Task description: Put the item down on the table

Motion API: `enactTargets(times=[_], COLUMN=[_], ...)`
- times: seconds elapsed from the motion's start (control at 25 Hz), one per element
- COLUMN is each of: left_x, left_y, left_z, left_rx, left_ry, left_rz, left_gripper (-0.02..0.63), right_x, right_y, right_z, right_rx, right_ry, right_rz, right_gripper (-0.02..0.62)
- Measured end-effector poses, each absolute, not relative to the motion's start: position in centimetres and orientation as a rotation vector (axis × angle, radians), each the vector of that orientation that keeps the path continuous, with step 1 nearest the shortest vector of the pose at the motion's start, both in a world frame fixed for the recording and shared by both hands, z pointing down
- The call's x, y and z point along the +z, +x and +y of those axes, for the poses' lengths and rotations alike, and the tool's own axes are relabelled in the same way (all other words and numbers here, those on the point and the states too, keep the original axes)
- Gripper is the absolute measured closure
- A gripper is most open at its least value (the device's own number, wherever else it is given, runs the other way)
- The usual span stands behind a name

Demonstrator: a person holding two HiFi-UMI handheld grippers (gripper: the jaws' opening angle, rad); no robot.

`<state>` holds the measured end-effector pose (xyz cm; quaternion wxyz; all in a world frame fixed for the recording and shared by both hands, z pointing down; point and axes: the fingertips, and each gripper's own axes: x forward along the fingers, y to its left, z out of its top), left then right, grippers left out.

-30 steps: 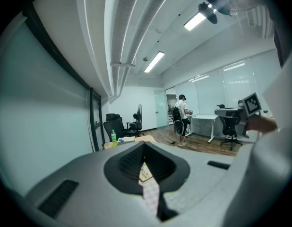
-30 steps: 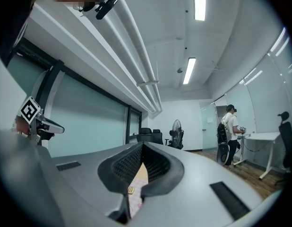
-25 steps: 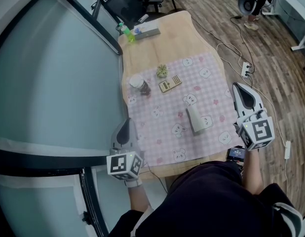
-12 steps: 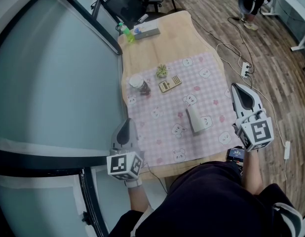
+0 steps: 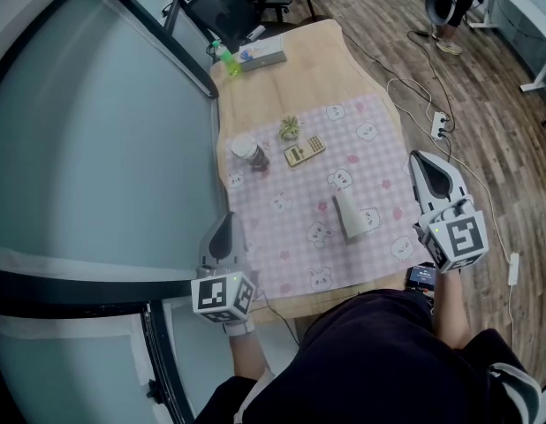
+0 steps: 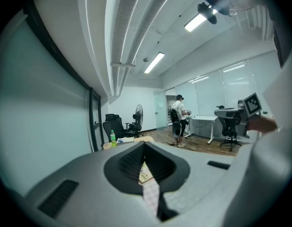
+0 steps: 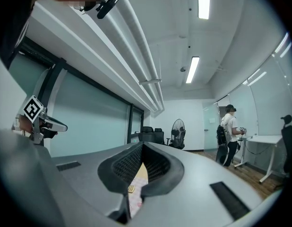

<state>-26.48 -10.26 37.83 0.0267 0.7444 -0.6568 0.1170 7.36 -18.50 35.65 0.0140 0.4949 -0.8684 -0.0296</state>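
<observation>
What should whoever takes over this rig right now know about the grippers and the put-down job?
Left gripper: shut, empty, by the near left edge of the table.
Right gripper: shut, empty, off the table's right side.
Things: a white tube-like item lies on the checked cloth; a calculator, a small plant and a jar sit farther back.
Done: nothing is held, so the put-down looks finished, probably with the white item.
Left: likely nothing; confirm which item was meant.

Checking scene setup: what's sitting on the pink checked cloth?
On the cloth: small plant, calculator, white-topped container, pale tube lying on its side. Whatever lies beneath the cloth is covered.
</observation>
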Motion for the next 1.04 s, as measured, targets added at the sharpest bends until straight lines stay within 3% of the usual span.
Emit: enactTargets(times=[1.04], left_x=[37.8], left_y=[-26.8], left_z=[-10.1], left_rx=[0.356], left_ry=[2.303], left_rz=[-2.029], left_gripper=[0.606], right_x=[36.0], right_y=[6.5], right_z=[-18.2], right_rx=[-0.115], right_ry=[1.519], right_rz=[-2.683], right_gripper=[0.581])
